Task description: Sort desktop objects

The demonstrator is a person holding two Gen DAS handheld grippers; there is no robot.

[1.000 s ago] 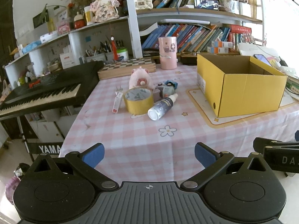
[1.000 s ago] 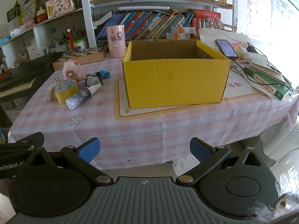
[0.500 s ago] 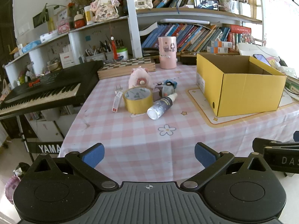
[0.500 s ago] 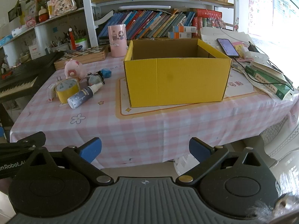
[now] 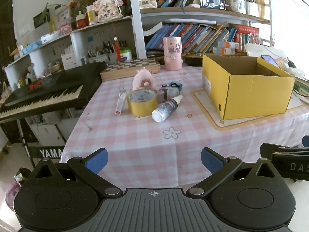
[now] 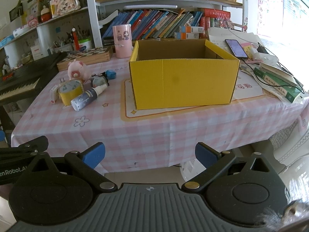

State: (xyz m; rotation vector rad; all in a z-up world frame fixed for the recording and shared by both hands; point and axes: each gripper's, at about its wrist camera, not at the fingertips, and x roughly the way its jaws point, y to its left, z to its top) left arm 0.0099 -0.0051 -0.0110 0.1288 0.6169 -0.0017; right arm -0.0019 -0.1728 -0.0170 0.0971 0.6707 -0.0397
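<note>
Both the left gripper (image 5: 154, 159) and the right gripper (image 6: 150, 153) hang wide open and empty off the table's near edge, short of any pick. The spray bottle (image 5: 166, 108), tape roll (image 5: 142, 104) and pink plush (image 5: 143, 79) sit clustered left of the empty yellow box (image 6: 183, 82), probably their destination.

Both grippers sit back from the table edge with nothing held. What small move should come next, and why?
Probably ease the left gripper forward toward the spray bottle, the nearest item of the cluster beside the yellow tape roll. Its jaws are open and empty, the bottle lies on its side with clear cloth in front, and the yellow cardboard box stands open to the right.
</note>
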